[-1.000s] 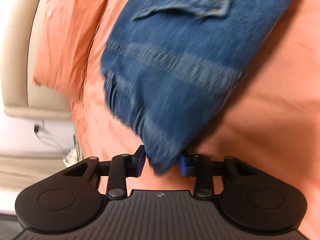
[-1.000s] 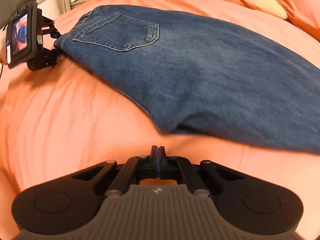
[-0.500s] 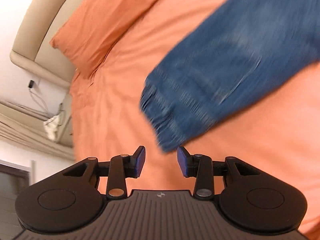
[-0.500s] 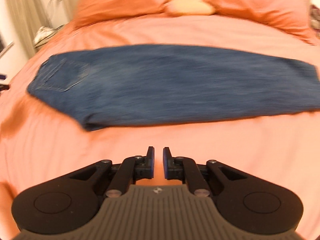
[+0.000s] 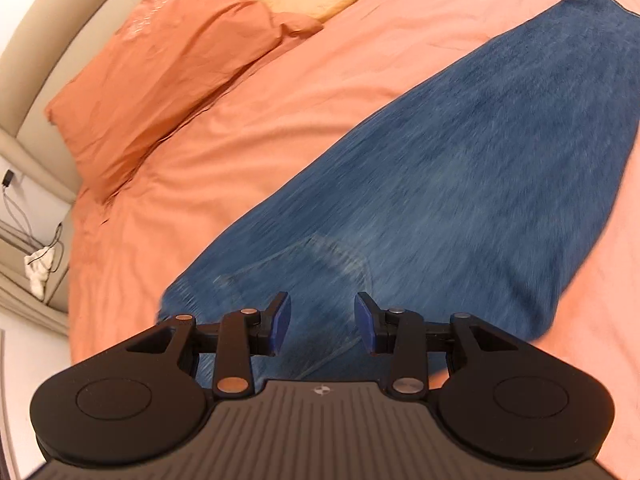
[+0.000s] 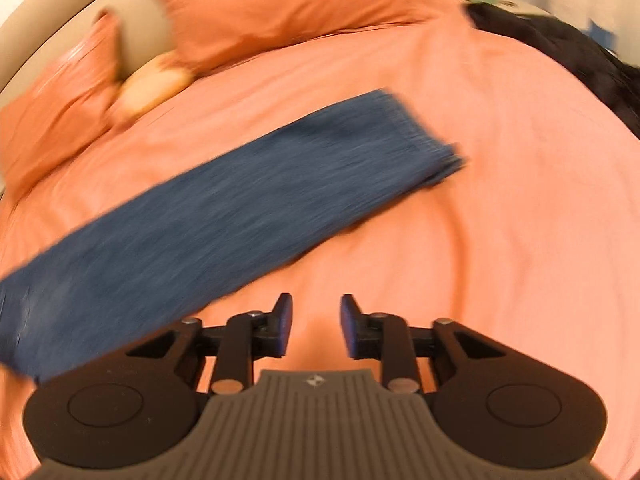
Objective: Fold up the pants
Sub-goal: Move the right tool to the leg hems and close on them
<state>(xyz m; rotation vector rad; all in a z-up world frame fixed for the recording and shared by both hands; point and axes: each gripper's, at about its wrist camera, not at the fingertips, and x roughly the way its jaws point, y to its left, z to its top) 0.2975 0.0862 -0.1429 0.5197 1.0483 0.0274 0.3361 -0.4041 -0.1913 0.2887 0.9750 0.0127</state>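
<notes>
The big orange bed holds your blue pants, lying flat and long across it. Your left gripper hangs over the pants, jaws partly apart and empty. Your right gripper is over bare sheet, jaws opening, nothing between them.

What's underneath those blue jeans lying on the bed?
The jeans lie flat on an orange bedsheet, which shows all around them. Nothing else pokes out at the edges. Whether anything small lies under the denim cannot be seen, since the cloth covers that part.
</notes>
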